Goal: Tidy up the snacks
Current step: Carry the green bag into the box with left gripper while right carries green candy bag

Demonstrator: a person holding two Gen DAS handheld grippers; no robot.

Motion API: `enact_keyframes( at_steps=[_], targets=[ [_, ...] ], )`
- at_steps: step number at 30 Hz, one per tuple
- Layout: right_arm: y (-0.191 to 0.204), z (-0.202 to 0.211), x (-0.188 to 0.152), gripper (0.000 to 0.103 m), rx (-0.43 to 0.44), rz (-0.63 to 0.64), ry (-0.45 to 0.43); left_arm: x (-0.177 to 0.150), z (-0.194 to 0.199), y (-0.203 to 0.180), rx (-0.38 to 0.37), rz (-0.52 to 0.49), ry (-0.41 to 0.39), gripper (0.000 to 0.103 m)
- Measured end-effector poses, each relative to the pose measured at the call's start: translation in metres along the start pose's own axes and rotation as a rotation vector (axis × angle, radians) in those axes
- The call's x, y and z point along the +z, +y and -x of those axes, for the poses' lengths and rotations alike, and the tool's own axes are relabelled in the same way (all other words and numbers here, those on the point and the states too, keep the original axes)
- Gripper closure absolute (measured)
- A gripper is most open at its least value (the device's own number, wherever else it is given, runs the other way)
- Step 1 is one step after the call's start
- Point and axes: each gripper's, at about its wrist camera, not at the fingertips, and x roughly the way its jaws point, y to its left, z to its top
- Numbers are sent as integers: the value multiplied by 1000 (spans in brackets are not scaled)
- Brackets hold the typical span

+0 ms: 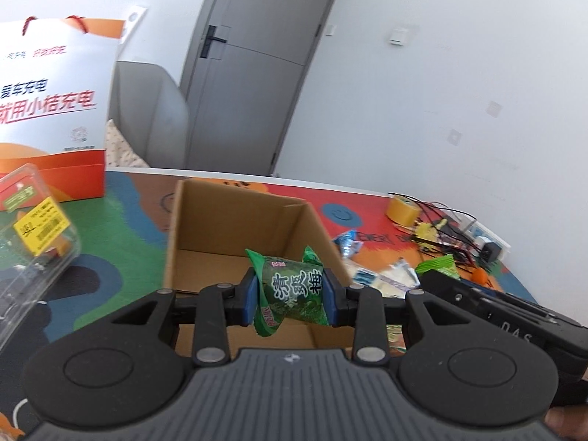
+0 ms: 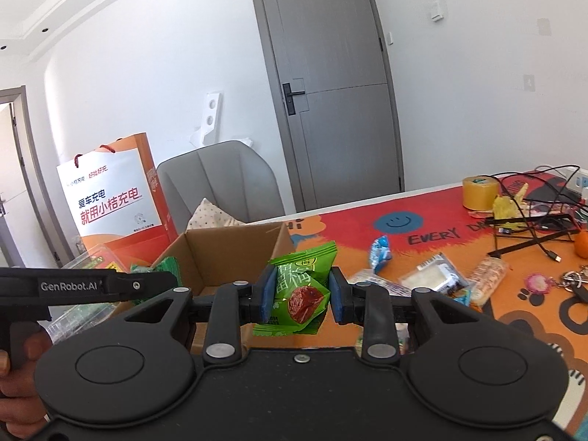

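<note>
My left gripper (image 1: 290, 294) is shut on a dark green snack packet (image 1: 294, 288) and holds it above the near edge of an open cardboard box (image 1: 235, 217). Nothing shows on the visible part of the box floor. My right gripper (image 2: 300, 296) is shut on a bright green plum packet (image 2: 302, 286), in the air just right of the same cardboard box (image 2: 235, 250). The left gripper's black body (image 2: 84, 286) crosses the left of the right wrist view. Loose snacks lie on the mat to the right: a blue packet (image 2: 380, 251) and a clear-wrapped white cake (image 2: 439, 275).
A colourful mat (image 2: 441, 228) covers the table. A white and orange paper bag (image 1: 51, 103) and a clear plastic tub (image 1: 33, 242) stand left of the box. At far right lie a tape roll (image 2: 479, 193), tangled cables (image 2: 544, 217), keys (image 2: 573, 279). Behind are a grey chair (image 2: 220, 180) and door (image 2: 330, 84).
</note>
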Motion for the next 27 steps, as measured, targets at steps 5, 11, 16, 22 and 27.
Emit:
enact_keyframes(
  at_steps=[5, 11, 16, 22, 27],
  targets=[
    [15, -11, 4, 72, 30, 12, 6, 5, 3, 18, 71, 25, -11, 66],
    [34, -25, 6, 72, 69, 24, 27, 5, 15, 33, 110, 74, -17, 46],
    [45, -34, 6, 72, 86, 15, 43, 5, 24, 39, 126, 80, -34, 40],
    [52, -35, 7, 68, 95, 12, 62, 0, 32, 47, 156, 106, -42, 24],
    [46, -24, 8, 55, 69, -4, 50, -6, 34, 48, 186, 118, -37, 15]
  ],
)
